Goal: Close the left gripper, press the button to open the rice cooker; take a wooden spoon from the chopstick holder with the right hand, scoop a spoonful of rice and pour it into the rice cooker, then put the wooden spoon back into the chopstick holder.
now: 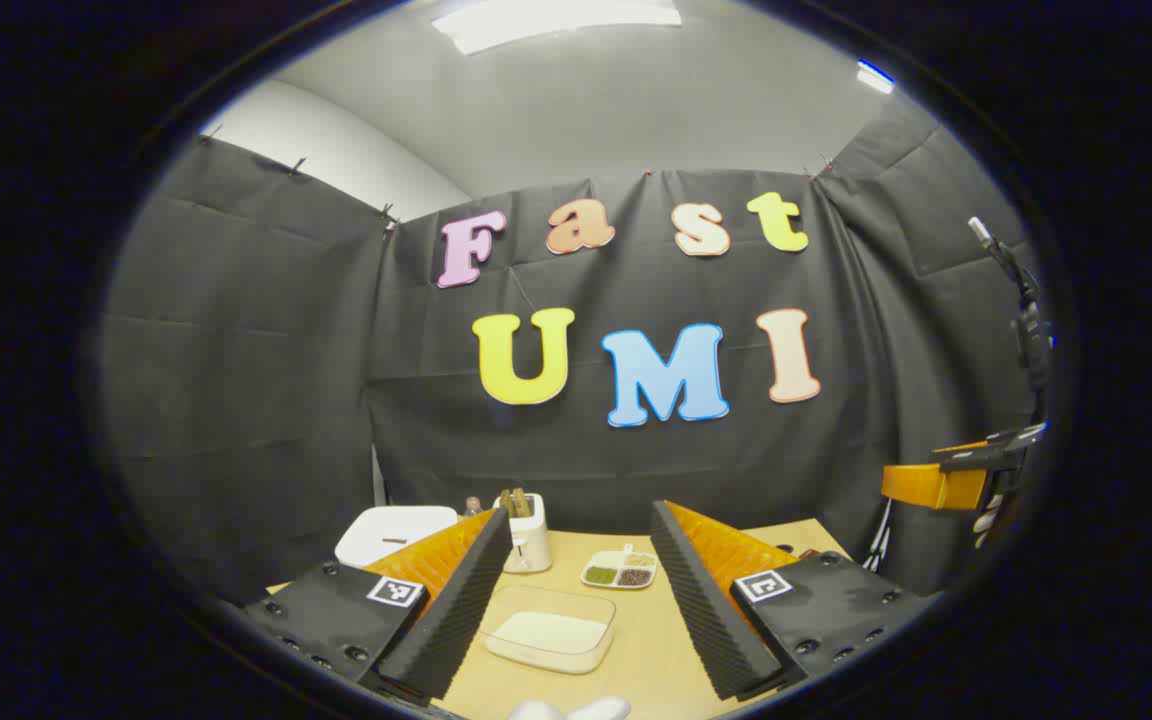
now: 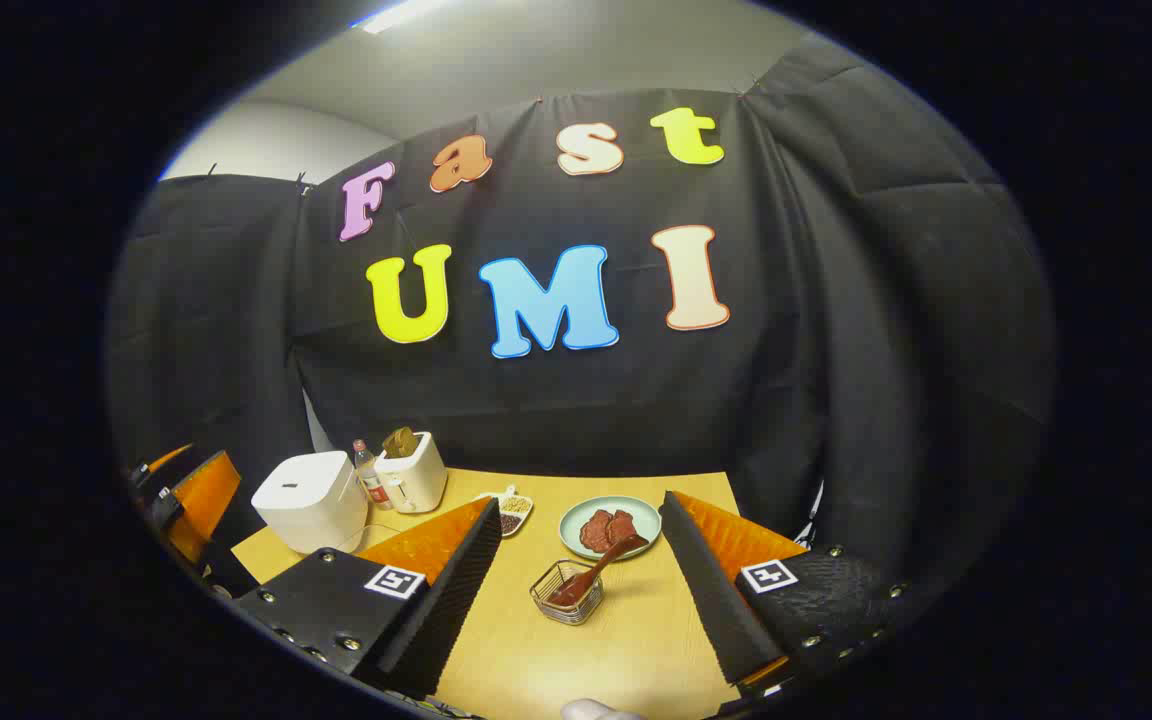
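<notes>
My left gripper (image 1: 581,590) hangs spread wide above the wooden table (image 1: 656,650), nothing between its fingers. Past them: white rice cooker (image 1: 394,533), lid down, at the table's far left; chopstick holder (image 1: 526,533) just to its right; clear tray of rice (image 1: 549,630) nearer me. My right gripper (image 2: 584,585) also gapes, holding nothing. Ahead of it a wire basket (image 2: 567,592) with a wooden spoon (image 2: 596,572) leaning in it, near a plate (image 2: 610,527).

rice cooker (image 1: 395,533) partly hidden behind left gripper (image 1: 581,610)
</notes>
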Available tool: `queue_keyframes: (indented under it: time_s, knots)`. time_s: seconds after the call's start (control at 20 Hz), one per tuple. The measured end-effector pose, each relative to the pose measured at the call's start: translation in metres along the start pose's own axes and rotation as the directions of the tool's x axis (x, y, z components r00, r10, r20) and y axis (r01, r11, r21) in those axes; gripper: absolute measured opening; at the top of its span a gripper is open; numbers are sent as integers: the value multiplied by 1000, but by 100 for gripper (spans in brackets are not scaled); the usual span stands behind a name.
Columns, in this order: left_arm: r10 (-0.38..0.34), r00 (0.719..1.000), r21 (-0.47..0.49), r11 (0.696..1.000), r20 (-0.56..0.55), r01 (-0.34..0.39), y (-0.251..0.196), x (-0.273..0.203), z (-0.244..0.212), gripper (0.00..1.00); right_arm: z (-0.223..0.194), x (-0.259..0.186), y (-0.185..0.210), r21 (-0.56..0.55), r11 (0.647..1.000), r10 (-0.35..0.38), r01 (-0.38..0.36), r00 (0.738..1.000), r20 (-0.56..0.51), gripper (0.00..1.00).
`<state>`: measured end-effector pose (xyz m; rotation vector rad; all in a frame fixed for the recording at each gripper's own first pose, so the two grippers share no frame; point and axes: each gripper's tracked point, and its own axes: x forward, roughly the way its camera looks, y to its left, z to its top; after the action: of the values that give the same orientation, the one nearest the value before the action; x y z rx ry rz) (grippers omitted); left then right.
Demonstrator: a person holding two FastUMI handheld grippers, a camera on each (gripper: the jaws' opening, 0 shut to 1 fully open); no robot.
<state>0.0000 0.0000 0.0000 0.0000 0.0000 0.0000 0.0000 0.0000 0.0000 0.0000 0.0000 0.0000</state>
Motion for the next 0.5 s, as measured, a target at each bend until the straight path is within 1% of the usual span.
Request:
queue_keyframes:
  time_s: [0.15, 0.2, 0.25, 0.3, 0.35, 0.4, 0.5]
  knots:
    - [12, 1000, 10, 1000, -1, -12, 7, 2, 8, 99, 6, -4, 1, -27, 1000, 3, -3, 1000, 22, 99]
    - [18, 1000, 9, 1000, 1, -18, 14, 4, 9, 99, 10, -4, 6, -36, 999, 7, -6, 999, 32, 95]
    - [21, 1000, 6, 1000, 3, -21, 21, 8, 12, 99, 10, -3, 11, -50, 999, 9, -7, 999, 35, 99]
    - [30, 1000, 7, 1000, 3, -30, 28, 10, 12, 99, 11, -1, 16, -62, 998, 9, -7, 999, 38, 99]
    - [34, 999, 4, 999, 0, -34, 37, 16, 12, 99, 12, 2, 25, -66, 998, 12, -9, 999, 39, 99]
    - [34, 999, -2, 999, 2, -34, 47, 22, 13, 95, 14, 5, 35, -67, 998, 16, -13, 999, 39, 99]
    - [29, 1000, -18, 999, 0, -29, 73, 40, 12, 97, 20, 14, 58, -64, 998, 14, -11, 999, 48, 99]
